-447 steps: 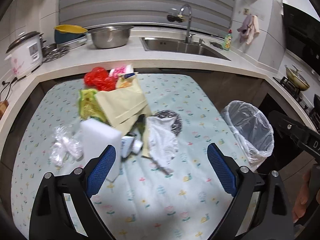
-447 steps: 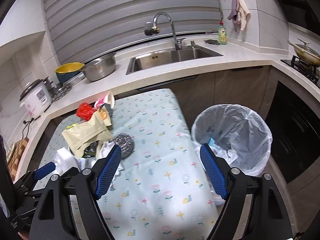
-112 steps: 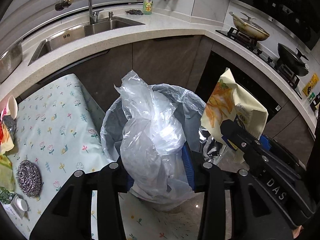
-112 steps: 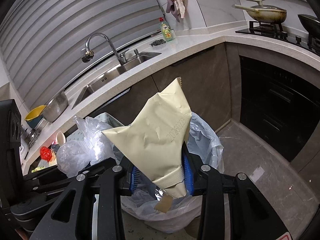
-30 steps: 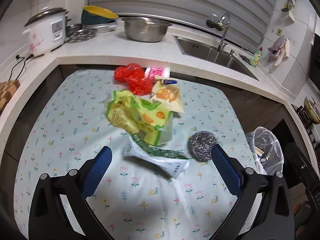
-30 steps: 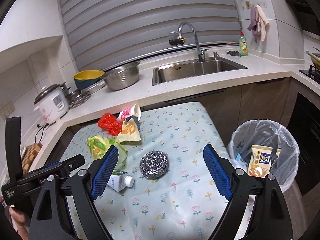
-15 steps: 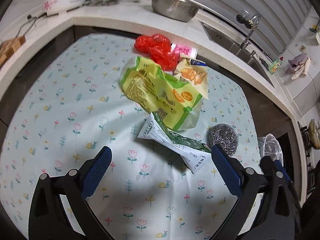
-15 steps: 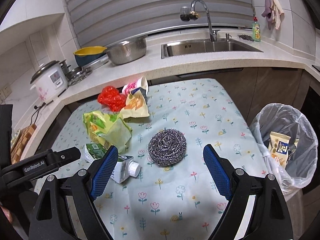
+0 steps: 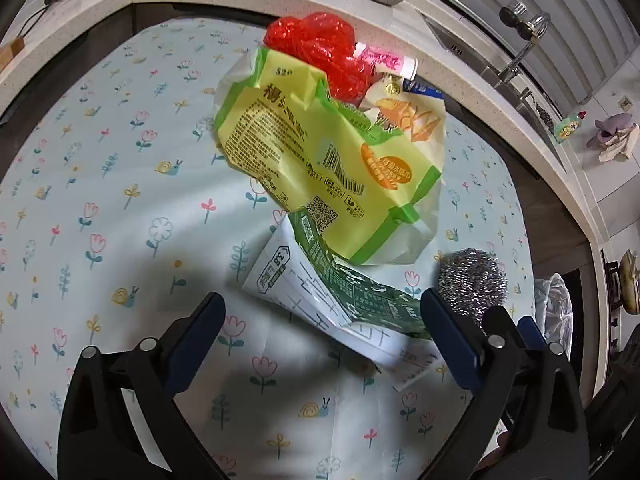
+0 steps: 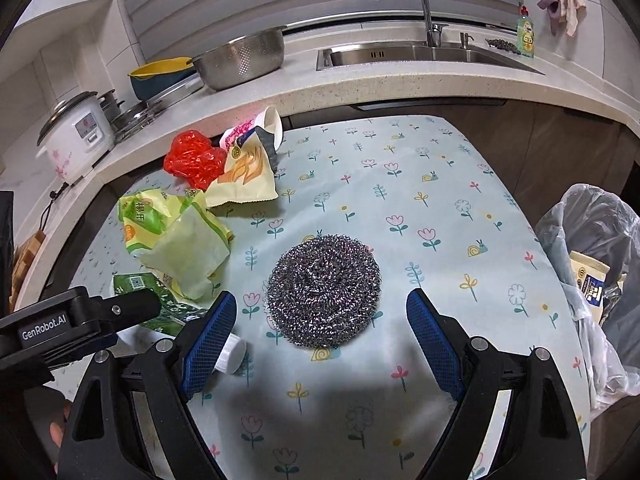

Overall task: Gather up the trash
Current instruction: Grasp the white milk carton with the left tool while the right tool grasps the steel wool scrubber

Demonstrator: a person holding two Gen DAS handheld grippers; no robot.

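Both tools have dropped closer to the counter (image 10: 460, 168) since half a second ago, so a new pair of pickups seems about to begin: the left hand-held gripper (image 9: 322, 342) hangs wide open with the flattened green-and-white carton (image 9: 340, 296) just ahead between its fingers, and the right hand-held gripper (image 10: 320, 330) is spread wide just short of the steel scourer (image 10: 323, 290). Beyond the carton lie the crumpled yellow-green snack bag (image 9: 320, 160), a cream chip packet (image 9: 404, 116), a red plastic bag (image 9: 320, 52) and a tipped pink paper cup (image 10: 256, 128). Off to the right gripper's right, the lined trash bin (image 10: 592, 240) already holds a packet.
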